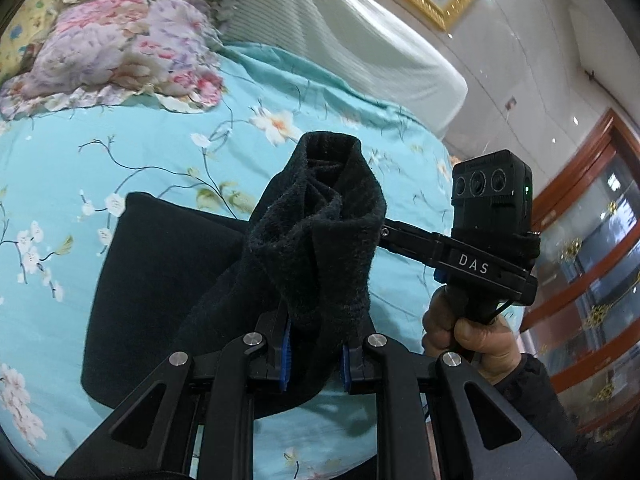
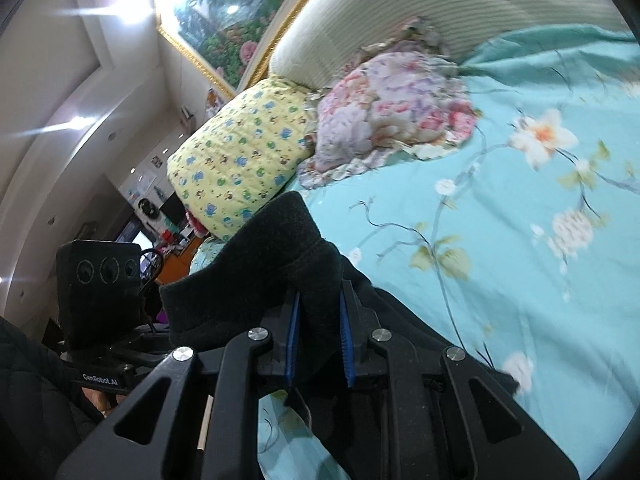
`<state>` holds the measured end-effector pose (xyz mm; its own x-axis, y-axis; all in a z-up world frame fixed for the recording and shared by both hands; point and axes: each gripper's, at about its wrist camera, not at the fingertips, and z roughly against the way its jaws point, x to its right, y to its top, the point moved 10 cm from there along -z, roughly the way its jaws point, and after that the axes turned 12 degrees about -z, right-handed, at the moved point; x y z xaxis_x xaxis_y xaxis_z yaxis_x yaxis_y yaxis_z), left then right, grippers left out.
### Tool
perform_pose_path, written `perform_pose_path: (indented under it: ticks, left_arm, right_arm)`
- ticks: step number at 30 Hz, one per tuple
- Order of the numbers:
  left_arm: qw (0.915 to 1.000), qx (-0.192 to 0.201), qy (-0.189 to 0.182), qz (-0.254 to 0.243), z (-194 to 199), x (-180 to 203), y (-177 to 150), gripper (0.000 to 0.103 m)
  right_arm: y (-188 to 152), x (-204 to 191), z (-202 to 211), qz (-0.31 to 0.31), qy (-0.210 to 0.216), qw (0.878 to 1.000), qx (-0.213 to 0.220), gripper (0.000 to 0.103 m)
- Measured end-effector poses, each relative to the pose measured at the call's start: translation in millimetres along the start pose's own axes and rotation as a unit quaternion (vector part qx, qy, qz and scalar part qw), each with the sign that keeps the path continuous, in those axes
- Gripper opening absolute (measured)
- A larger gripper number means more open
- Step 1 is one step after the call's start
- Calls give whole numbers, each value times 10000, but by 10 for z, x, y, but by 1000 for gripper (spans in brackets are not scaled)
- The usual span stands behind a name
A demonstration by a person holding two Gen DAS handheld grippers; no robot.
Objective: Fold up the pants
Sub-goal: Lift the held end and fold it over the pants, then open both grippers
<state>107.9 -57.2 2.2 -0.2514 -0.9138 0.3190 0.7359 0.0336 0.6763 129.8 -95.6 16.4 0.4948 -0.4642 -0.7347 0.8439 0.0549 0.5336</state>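
The black pants (image 1: 168, 280) lie partly on the turquoise floral bedsheet (image 1: 152, 140), with one bunched end lifted off it. The left gripper (image 1: 314, 356) is clamped on that raised fabric: the cloth fills the gap between its blue pads (image 1: 285, 364) and rises in a thick twisted fold that hides the middle of the bed behind it. The right gripper (image 2: 319, 340) likewise grips a wad of the same dark cloth between its own blue pads (image 2: 292, 340), and the fabric spills leftward over its linkage.

Around the pants, a pink-and-lilac floral pillow (image 1: 116, 52) rests near the ribbed cream headboard (image 1: 360, 28), well apart from the garment. A gold-framed painting (image 2: 224, 12) hangs on the wall above.

The left wrist view alone shows the flat part of the pants spread on the sheet, the person's right hand (image 1: 472, 332) wrapped round the other tool's handle, a dark sleeve, and a wooden glass-fronted cabinet (image 1: 592, 280) beside the bed. It also shows the right tool's camera box standing just beside the lifted fold.

The right wrist view alone shows a yellow patterned pillow (image 2: 240, 156) touching the floral one, a cluttered room corner beyond it, and bright ceiling lights. The left tool's camera box appears at its left edge, partly hidden by the draped cloth.
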Motion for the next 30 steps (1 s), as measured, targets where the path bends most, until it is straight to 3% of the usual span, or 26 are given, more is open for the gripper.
perform_pose_path:
  ticks: [14,22,24,26,27,28,30]
  left_arm:
    - [9974,-301,196,-628,-486,230,-203,25]
    - [9951,-357,-58,-918,-621,387,-261,59]
    - [9944,-375,-116,-980,-638,444,-288,66]
    - [9943,-363,-166,-993,-636,472,-302,70]
    - [9944,-359,-201,-972,-629,479,-306,71]
    - [9945,-368,-251,-944,-622,479,-306,71]
    - [9946,-373,-378,-888,-579,486,-298,72]
  right_arm:
    - [-212,554,141,-485,-478,9976,154,22]
    - [-192,759,434,-749,-903,9917,524,22]
    - [-195,801,549,-856,-1018,9890,640,27]
    - [-197,837,617,-937,-1222,9854,726,57]
    - [-209,859,675,-976,-1362,9825,812,63]
    - [-215,858,704,-989,-1396,9814,866,68]
    - [-240,835,769,-1052,-1387,9800,963,68]
